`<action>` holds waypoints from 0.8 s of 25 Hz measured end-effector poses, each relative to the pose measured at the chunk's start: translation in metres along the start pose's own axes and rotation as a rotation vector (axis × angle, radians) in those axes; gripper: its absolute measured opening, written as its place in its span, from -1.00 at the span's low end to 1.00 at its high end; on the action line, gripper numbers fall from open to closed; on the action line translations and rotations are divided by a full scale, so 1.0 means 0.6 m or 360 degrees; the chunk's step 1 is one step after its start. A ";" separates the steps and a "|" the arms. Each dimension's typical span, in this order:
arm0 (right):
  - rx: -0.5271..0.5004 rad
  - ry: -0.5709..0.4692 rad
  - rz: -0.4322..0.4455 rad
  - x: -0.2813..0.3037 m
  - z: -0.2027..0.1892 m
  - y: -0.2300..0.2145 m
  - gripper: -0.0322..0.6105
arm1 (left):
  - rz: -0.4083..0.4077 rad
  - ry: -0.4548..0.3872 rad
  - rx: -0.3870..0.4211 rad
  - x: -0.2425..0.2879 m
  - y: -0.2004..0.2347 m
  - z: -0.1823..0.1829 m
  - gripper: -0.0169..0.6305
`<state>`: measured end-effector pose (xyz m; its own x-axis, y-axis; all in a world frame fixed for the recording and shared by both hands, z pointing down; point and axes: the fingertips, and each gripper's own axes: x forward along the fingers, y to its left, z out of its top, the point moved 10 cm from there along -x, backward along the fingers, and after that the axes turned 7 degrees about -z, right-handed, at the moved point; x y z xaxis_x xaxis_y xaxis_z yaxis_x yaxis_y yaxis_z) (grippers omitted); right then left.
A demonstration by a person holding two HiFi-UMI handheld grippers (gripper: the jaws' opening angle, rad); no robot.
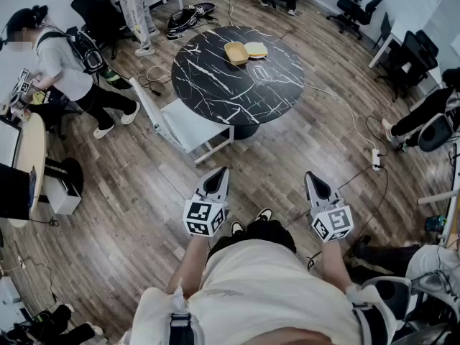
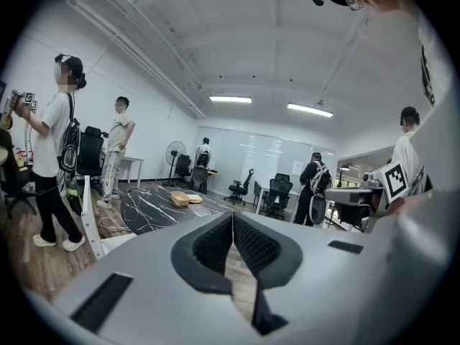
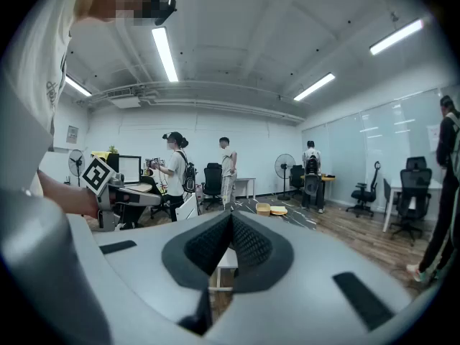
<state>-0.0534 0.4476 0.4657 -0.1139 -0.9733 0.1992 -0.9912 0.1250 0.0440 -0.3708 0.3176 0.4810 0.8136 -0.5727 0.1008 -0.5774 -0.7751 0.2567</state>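
In the lower middle of the head view, the left tool (image 1: 218,178) and the right tool (image 1: 315,180) are held side by side above the wooden floor (image 1: 287,157), well apart from each other. Each tool has its jaws pressed together, and nothing is between them. The nearest thing is a white chair (image 1: 188,124), just above the left tool in the frame and not touched. Behind the chair, in the upper middle, stands a round black marble surface (image 1: 215,77), which carries a yellow bowl (image 1: 236,52) with a flat pale lid (image 1: 256,49) just beside it.
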 end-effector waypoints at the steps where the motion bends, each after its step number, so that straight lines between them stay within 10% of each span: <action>1: -0.0001 -0.0010 0.0001 0.004 0.004 -0.004 -0.88 | -0.0004 -0.0004 0.0019 0.006 -0.001 0.005 -0.88; 20: 0.0091 -0.0073 -0.0017 0.033 0.012 -0.091 -0.88 | -0.0039 0.0034 0.0163 0.129 -0.024 0.059 -0.87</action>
<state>-0.0019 0.4200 0.4600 -0.1053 -0.9825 0.1538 -0.9944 0.1049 -0.0107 -0.3023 0.2749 0.4510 0.8282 -0.5482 0.1165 -0.5604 -0.8127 0.1596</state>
